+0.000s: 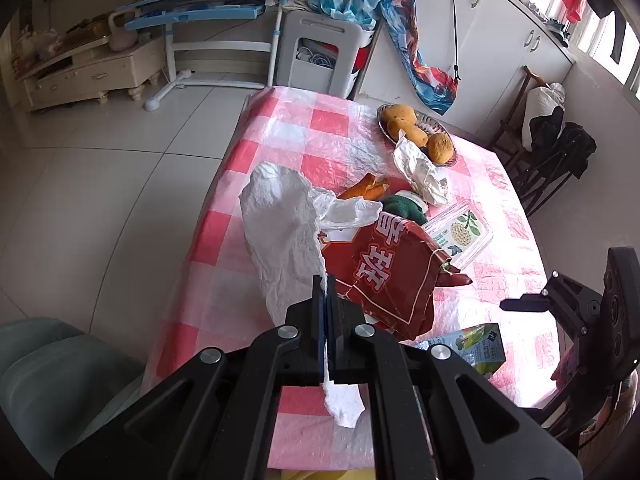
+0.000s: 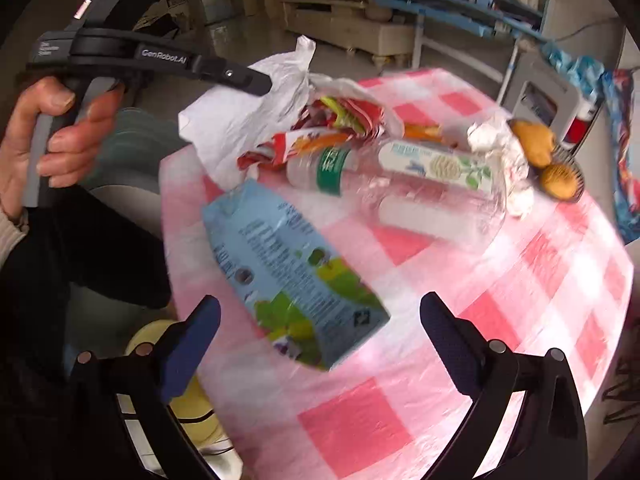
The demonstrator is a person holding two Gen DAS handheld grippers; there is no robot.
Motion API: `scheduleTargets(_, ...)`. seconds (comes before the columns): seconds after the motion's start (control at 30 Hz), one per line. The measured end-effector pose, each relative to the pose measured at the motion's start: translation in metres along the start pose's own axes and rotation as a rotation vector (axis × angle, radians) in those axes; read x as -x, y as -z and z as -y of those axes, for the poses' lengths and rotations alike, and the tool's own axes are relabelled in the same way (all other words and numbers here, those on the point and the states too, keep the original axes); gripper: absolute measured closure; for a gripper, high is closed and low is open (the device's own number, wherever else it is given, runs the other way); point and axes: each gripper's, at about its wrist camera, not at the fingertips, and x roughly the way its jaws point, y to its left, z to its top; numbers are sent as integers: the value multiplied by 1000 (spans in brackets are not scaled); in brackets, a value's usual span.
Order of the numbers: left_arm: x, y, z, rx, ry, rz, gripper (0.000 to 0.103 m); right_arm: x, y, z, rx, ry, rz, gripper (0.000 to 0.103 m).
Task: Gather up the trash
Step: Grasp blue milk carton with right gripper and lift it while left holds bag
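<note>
Left gripper [image 1: 326,284]: clamping together on the white plastic bag's [image 1: 280,236] edge, lifting it above the checked tablecloth [image 1: 320,124].
Right gripper [image 2: 320,328]: hanging with its fingers wide apart over the juice carton [image 2: 292,276].
Carton: lying on the table.

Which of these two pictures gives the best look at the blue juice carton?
The right wrist view: the carton lies whole, though blurred, on the table between the open right gripper. The left wrist view shows only a corner of it, behind the left gripper shut on a white bag.
</note>
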Motion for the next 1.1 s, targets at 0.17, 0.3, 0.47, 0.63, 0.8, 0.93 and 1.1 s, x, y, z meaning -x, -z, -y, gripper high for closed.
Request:
scheduleTargets(0.17, 1, 1, 2, -14, 3, 1, 101, -34, -8, -35, 159, 80, -55, 8)
scheduleTargets(0.3, 4, 1, 1, -13, 8, 8, 101, -46, -8, -41, 172, 126, -64, 14)
scheduleTargets(0.47, 6, 0, 0, -2, 14, 21, 101, -37, -9, -31, 86, 59, -46, 45)
scheduleTargets(0.63, 14, 1, 1, -6, 21, 45, 101, -17, -11, -19, -19, -65, 61, 48)
scheduleTargets(0.8, 21, 5, 0, -5, 26, 59, 101, -1, -15, -20, -104, -230, 169, 48)
scheduleTargets(0.93, 30, 6, -8, 13, 24, 74, 101, 5, -11, -42, -92, -371, 194, 48)
scheduleTargets(1.1, 39, 11, -17, 29, 25, 88, 101, 1, -9, -79, -6, -507, 136, 48)
